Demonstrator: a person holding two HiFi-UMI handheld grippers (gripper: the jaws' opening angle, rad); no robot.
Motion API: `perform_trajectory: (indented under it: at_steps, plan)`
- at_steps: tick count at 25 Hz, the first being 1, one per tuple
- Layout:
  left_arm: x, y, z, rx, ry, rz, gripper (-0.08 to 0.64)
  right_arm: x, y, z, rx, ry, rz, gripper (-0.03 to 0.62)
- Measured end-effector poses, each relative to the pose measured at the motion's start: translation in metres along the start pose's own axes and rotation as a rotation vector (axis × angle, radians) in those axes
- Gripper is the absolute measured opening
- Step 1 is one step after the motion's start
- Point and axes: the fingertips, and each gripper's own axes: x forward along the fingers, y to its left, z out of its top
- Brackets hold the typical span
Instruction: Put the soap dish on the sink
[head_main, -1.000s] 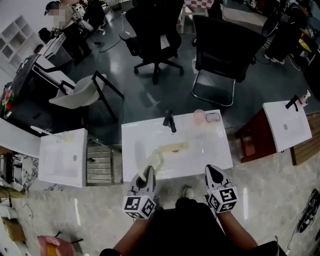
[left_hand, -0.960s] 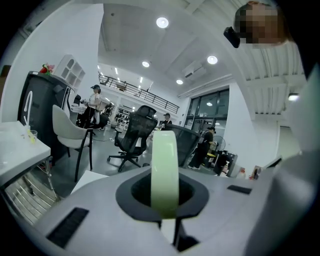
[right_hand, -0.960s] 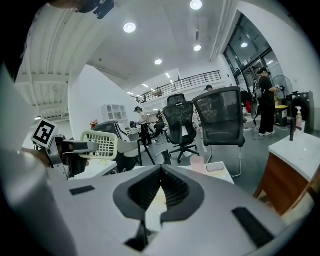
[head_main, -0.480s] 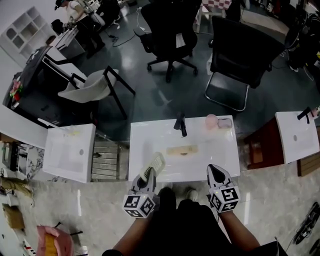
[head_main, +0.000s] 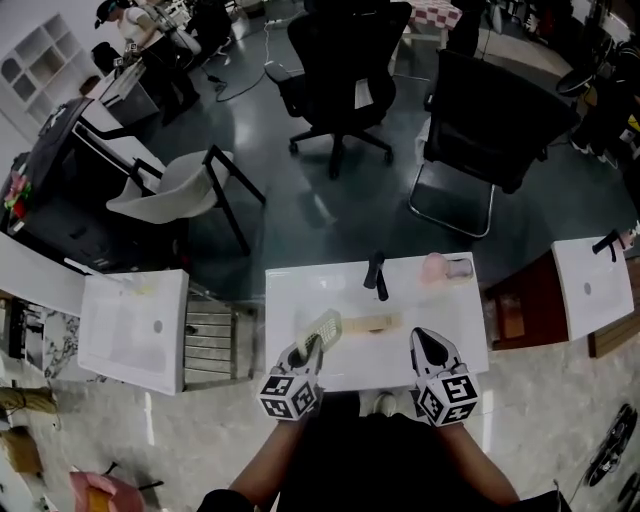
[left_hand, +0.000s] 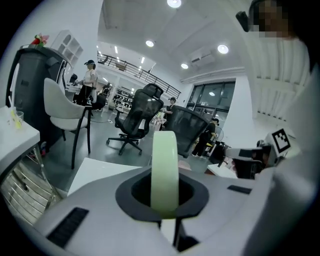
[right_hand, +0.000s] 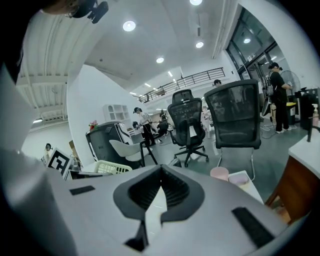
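Nearest us, the left gripper (head_main: 306, 352) has its jaws closed tight on the soap dish (head_main: 322, 329), a pale green slatted piece that stands edge-on between the pads in the left gripper view. From the head view the dish sticks out ahead of the jaws, tilted, over the near left part of the sink (head_main: 365, 366). From this steep angle we cannot tell whether it touches the white surface or hangs just above it.

The right gripper (head_main: 428, 345) sits beside it to the right, over the sink's near edge. Its jaws are pressed together with nothing between them.

Further in, a beige oblong piece (head_main: 372, 322) lies in the middle of the sink, just beyond the dish's far end. At the back rim stands the black faucet (head_main: 375, 274), and a pink cup (head_main: 436, 266) is at the far right corner.

A smaller white sink (head_main: 130, 330) stands to the left and another white basin (head_main: 590, 288) to the right. Beyond them on the dark floor are a white chair (head_main: 175, 190), a black office chair (head_main: 345, 50) and a second black chair (head_main: 495, 105).
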Motion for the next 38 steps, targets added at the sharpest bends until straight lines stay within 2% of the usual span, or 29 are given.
perform_trajectory:
  at_steps: [3,13,23,28,38]
  plan:
    - [0.02,0.023,0.004,-0.033,0.014,-0.021,0.018,0.024,0.008,0.006,-0.028,0.009,0.001,-0.002]
    - [0.082,0.08,0.01,-0.062,0.096,-0.075,0.02,0.081,0.024,0.016,-0.058,0.064,-0.028,-0.002]
    - [0.135,0.123,-0.012,-0.169,0.175,-0.101,0.02,0.103,0.025,0.011,-0.075,0.14,-0.086,-0.002]
    - [0.163,0.139,-0.019,-0.15,0.225,-0.088,0.02,0.107,0.022,0.008,-0.069,0.165,-0.115,-0.002]
    - [0.204,0.16,-0.044,-0.347,0.268,-0.111,0.02,0.098,0.0,0.002,-0.072,0.2,-0.233,-0.002]
